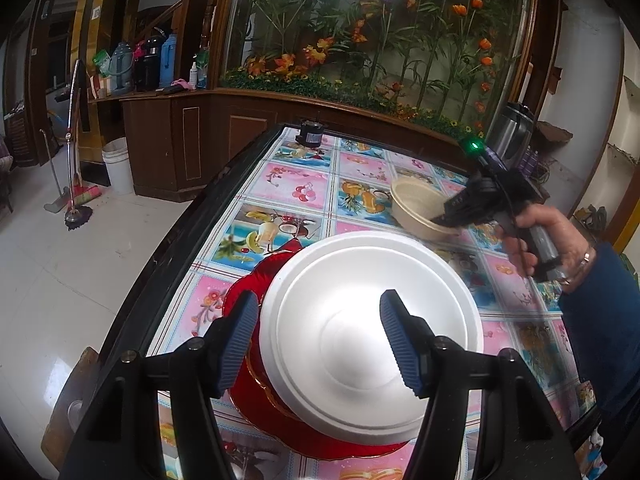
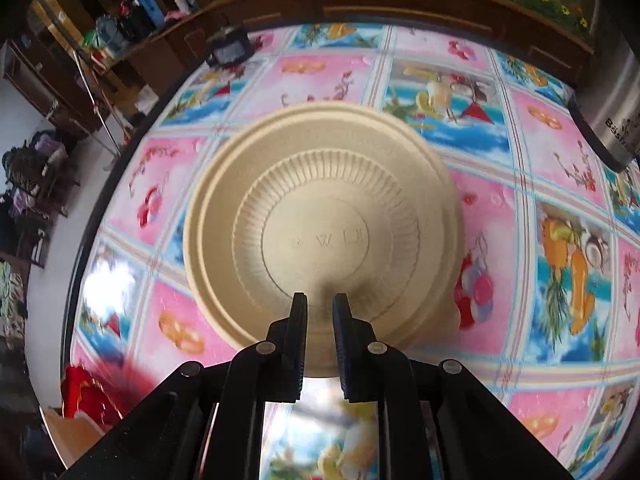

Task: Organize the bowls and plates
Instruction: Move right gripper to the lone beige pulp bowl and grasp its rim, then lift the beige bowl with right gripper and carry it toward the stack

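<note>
An overturned white foam plate (image 1: 372,320) rests on a red plate (image 1: 256,404) at the near end of the table. My left gripper (image 1: 320,344) hovers just over it, open; its blue pads (image 1: 240,340) straddle the plate's left half without pressing it. Farther right stands a beige ribbed bowl (image 1: 412,204), upright. A hand holds my right gripper (image 1: 442,218) at the bowl's near rim. In the right wrist view that gripper (image 2: 320,308) points down into the beige bowl (image 2: 320,232). Its fingers are almost together, with nothing between them. The red plate (image 2: 88,392) shows at lower left.
A flowered cloth (image 1: 304,184) covers the table, whose black left edge (image 1: 180,236) drops to a tiled floor. A small black device (image 1: 311,134) sits at the far end. A steel urn (image 2: 616,128) stands at the right. A white bucket (image 1: 118,164) and mops stand on the floor.
</note>
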`<state>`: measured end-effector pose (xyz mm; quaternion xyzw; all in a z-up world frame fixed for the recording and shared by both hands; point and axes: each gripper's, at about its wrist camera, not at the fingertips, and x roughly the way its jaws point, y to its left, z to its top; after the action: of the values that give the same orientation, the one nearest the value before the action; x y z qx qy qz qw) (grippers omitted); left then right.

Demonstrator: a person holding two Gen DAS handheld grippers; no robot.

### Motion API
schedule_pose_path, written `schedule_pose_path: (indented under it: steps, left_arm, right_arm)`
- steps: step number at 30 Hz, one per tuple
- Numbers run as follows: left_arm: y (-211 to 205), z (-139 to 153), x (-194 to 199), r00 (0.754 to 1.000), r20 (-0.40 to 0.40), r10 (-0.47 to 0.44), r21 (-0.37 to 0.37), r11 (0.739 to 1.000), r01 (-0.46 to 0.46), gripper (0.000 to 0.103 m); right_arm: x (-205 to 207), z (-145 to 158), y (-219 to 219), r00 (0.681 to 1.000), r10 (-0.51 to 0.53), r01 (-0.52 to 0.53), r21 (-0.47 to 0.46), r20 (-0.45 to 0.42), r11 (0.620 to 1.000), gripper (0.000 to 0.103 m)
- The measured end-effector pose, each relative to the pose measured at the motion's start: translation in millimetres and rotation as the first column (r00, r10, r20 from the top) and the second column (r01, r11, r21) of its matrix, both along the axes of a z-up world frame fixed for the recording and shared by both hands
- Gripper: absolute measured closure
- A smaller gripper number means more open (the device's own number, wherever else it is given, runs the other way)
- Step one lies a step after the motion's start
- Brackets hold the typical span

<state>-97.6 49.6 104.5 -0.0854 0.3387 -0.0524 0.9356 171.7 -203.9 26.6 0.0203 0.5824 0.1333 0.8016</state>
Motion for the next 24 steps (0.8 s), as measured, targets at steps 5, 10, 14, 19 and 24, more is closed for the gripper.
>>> schedule_pose_path:
  steps: [5,10,14,19,24]
  left_arm:
    - [-11.3,8.8,-10.0,0.999,0.02,-0.035,-0.008,0.999,0.035,0.04]
    - [-34.8,22.3,-26.1,0.994,0.05,-0.096,-0.014,0.995,0.097,0.037]
    - [-67.1,26.4,-36.7,0.982,0.06,-0.181,-0.018,0.983,0.182,0.036]
    - [-121.9,12.3,-35.5,0.947,0.021,-0.32,-0.062,0.945,0.321,0.036]
    - [-169.6,-15.6,-18.3,0.909,-0.07,-0.41,-0.098,0.91,0.403,0.036]
  right_arm:
    - [-63.6,4.4,-16.7,0.996,0.067,-0.069,-0.034,-0.059,0.997,0.075]
    - [-169.2,6.8,-40.7,0.991,0.129,-0.129,-0.003,-0.048,0.992,0.066]
    - [-254.7,35.3,-76.1,0.99,0.097,-0.11,0.119,0.104,0.987,0.066]
    - [-335.3,63.2,-147.3,0.906,-0.176,0.098,0.213,0.386,0.972,0.047]
    - [-348.4,39.8,-175.7,0.909,-0.253,0.172,0.256,0.33,0.951,0.048]
